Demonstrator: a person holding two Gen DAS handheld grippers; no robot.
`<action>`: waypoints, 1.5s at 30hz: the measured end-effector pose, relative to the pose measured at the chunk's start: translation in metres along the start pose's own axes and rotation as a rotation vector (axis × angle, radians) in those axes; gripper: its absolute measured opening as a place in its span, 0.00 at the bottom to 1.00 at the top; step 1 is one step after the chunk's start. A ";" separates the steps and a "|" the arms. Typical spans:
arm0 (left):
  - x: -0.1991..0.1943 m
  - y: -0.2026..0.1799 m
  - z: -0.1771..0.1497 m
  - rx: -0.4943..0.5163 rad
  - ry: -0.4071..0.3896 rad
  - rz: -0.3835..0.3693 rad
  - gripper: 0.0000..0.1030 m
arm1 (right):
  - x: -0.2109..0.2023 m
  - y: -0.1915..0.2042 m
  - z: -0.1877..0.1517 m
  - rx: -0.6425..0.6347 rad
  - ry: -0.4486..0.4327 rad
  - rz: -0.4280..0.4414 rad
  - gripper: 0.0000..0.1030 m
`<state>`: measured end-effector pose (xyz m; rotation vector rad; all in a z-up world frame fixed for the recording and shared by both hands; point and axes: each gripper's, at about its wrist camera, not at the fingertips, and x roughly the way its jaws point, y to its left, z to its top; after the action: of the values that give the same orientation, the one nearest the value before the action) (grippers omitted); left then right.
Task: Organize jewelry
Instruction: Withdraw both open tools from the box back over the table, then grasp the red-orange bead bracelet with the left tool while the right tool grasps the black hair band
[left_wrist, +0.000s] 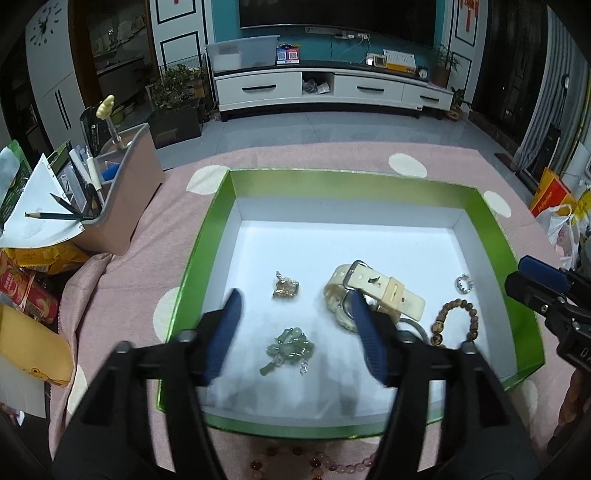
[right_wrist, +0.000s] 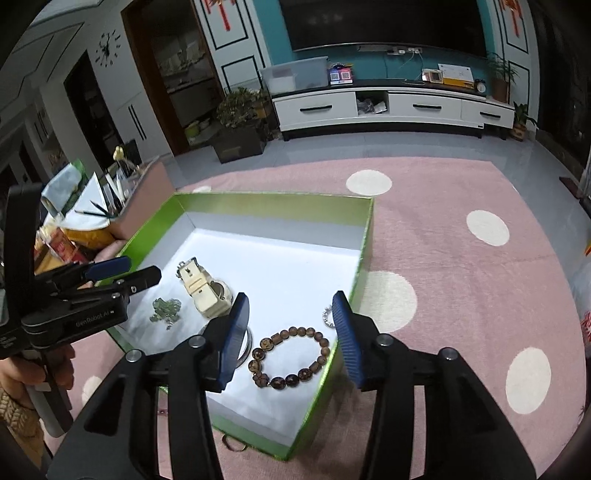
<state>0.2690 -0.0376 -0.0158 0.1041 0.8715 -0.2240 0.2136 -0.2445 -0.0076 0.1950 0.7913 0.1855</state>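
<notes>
Both grippers, left (left_wrist: 295, 328) and right (right_wrist: 290, 336), hover with jaws apart and empty over the box (left_wrist: 491, 221), lower frame, ready to sort.

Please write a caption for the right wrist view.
Open right gripper above a wooden bead bracelet in the green box.

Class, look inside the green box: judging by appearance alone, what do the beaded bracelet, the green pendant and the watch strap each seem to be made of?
Beaded bracelet: probably wood, brown and matt with darker markings on the round beads.
Green pendant: looks like jade or glass, pale green, smooth and slightly translucent; which one cannot be told.
Watch strap: likely rubber or plastic, cream, dull-surfaced, with punched holes and a silvery metal buckle.
</notes>
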 end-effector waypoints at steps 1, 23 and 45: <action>-0.003 0.002 -0.001 -0.007 -0.004 -0.006 0.67 | -0.003 -0.002 0.000 0.008 -0.004 0.007 0.46; -0.081 0.055 -0.073 -0.146 -0.031 -0.030 0.81 | -0.087 -0.009 -0.068 0.014 -0.022 0.002 0.48; -0.079 0.053 -0.169 -0.229 0.086 0.003 0.81 | -0.056 0.029 -0.142 -0.079 0.155 0.009 0.47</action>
<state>0.1059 0.0568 -0.0636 -0.0994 0.9768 -0.1166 0.0696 -0.2153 -0.0598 0.1102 0.9357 0.2423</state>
